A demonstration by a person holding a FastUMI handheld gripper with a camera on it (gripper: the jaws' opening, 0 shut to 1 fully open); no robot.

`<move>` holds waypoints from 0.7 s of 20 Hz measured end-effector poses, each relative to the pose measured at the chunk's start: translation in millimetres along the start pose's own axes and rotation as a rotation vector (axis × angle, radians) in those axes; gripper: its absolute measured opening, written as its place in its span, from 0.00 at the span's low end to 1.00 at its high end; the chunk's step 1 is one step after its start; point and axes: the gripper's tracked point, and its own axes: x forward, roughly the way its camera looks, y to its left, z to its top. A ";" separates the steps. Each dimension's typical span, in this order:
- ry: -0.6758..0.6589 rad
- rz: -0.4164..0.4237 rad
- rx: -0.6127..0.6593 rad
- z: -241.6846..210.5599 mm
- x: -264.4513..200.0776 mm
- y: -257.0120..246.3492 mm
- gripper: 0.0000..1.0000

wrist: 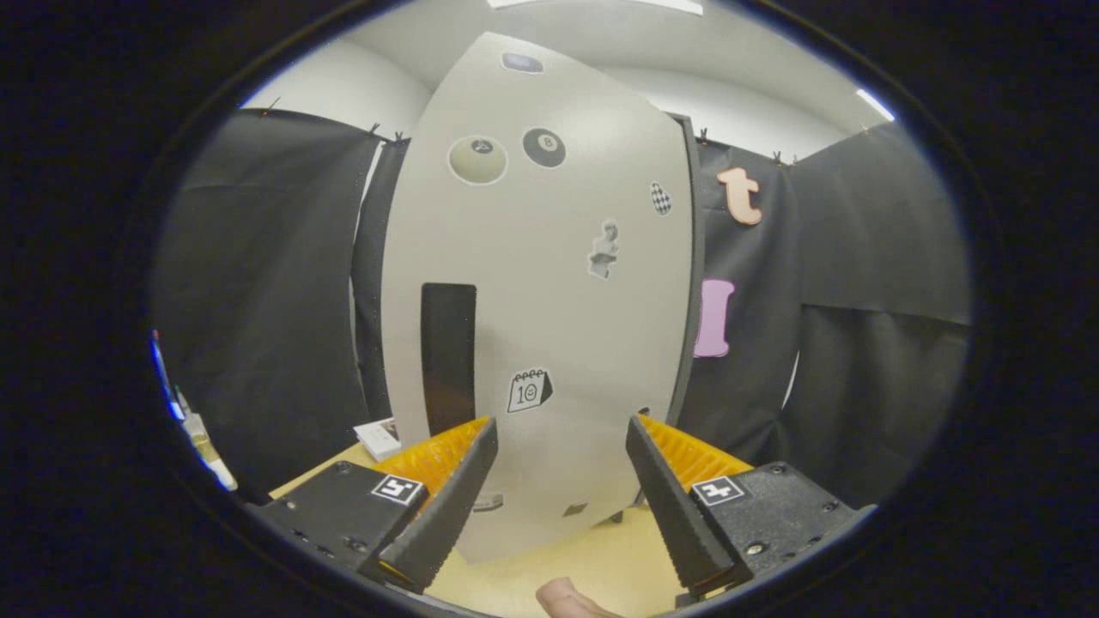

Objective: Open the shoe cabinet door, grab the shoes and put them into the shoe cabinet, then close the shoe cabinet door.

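Two tongs (561,425) fingers apart — cabinet door (549,283) seemingly just beyond

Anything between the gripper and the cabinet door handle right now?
Nothing visible. The gripper is open, fingers spread just short of the shoe cabinet door; its dark handle slot sits just beyond the left finger, unobstructed.

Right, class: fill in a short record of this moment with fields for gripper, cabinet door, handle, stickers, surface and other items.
gripper: gripper open, nothing between its fingers, pointed at the door
cabinet door: shoe cabinet door, pale grey, closed as far as can be told, just ahead of the fingers
handle: dark vertical handle slot, above the left finger
stickers: two billiard-ball stickers near the top, calendar sticker lower down
surface: yellow surface under the cabinet
other items: fingertip below the gripper; small box left of the cabinet
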 end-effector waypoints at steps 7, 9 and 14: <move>-0.077 -0.074 0.040 -12.7 19.3 22.2 0.99; -0.083 -0.101 0.076 -22.6 15.0 18.7 0.99; -0.095 -0.136 0.104 -42.5 -14.6 8.5 0.99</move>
